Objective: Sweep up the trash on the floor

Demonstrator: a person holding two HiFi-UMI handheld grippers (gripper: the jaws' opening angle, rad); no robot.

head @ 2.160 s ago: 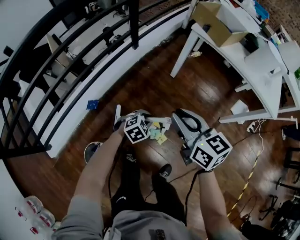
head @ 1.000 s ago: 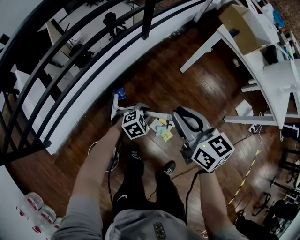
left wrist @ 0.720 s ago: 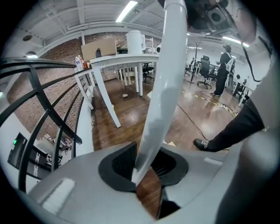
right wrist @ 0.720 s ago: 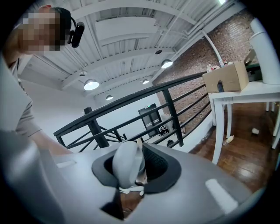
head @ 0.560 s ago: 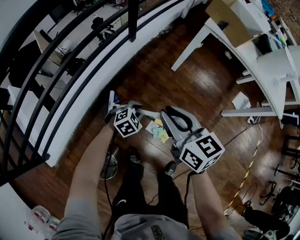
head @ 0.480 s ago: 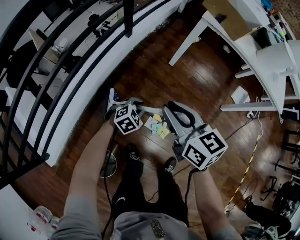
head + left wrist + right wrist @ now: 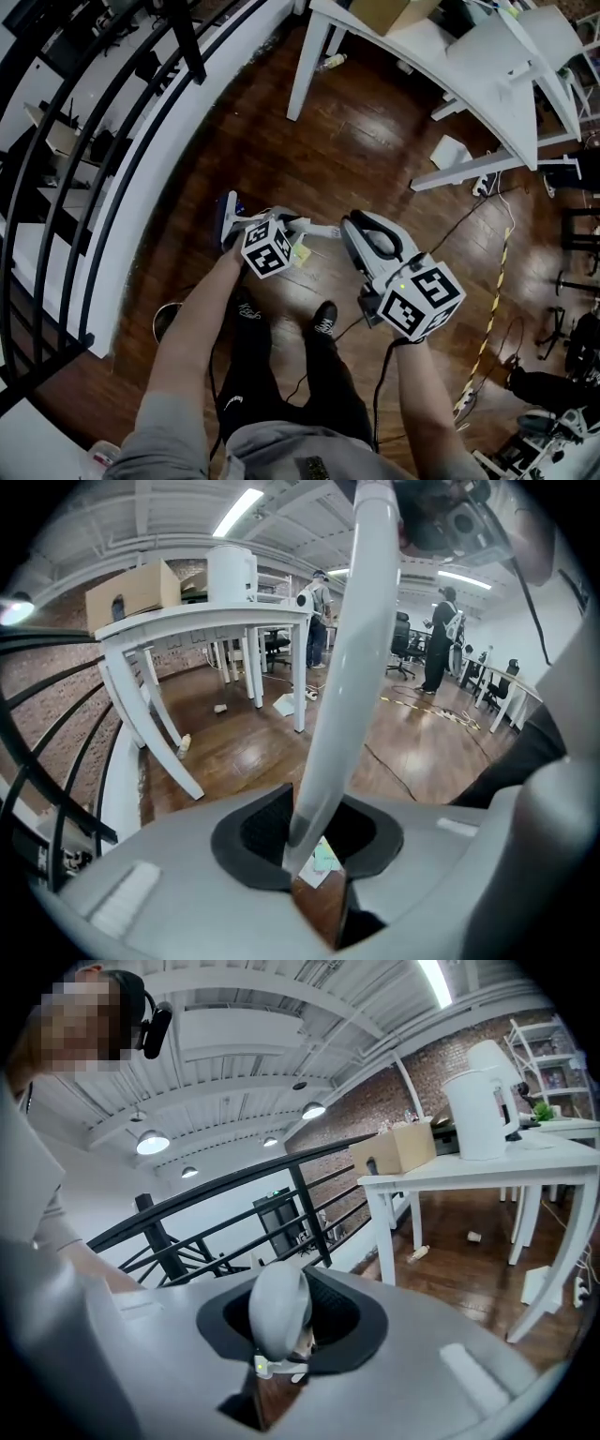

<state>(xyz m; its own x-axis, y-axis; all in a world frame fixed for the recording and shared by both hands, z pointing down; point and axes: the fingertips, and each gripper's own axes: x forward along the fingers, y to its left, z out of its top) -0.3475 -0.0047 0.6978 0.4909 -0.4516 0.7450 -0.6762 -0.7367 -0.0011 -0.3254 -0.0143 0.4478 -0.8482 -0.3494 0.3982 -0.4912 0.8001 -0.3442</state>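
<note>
A sweeping tool lies across my two grippers. Its white pole (image 7: 319, 230) runs from a grey grip with a black loop (image 7: 375, 246) to a dark head (image 7: 228, 217) low by the wall. My left gripper (image 7: 274, 225) is shut on the white pole (image 7: 328, 714), which rises between its jaws. My right gripper (image 7: 382, 281) is shut on the rounded grey grip (image 7: 279, 1312). Pale paper scraps (image 7: 301, 253) lie on the brown wood floor beside the left gripper. They also show through the gap under the left gripper (image 7: 314, 841), as paper scraps (image 7: 324, 859).
A white table (image 7: 450, 56) with a cardboard box (image 7: 384, 11) stands ahead. A black railing (image 7: 122, 141) and a white wall base run on the left. A small white box (image 7: 452, 152), a bottle (image 7: 330, 62), a cable (image 7: 469, 211) and striped tape (image 7: 495, 309) are on the floor. My shoes (image 7: 323, 319) are below.
Both grippers and the tool have slid across the floor toward the white table. The spread of paper scraps between them is now mostly hidden beside the left gripper.
</note>
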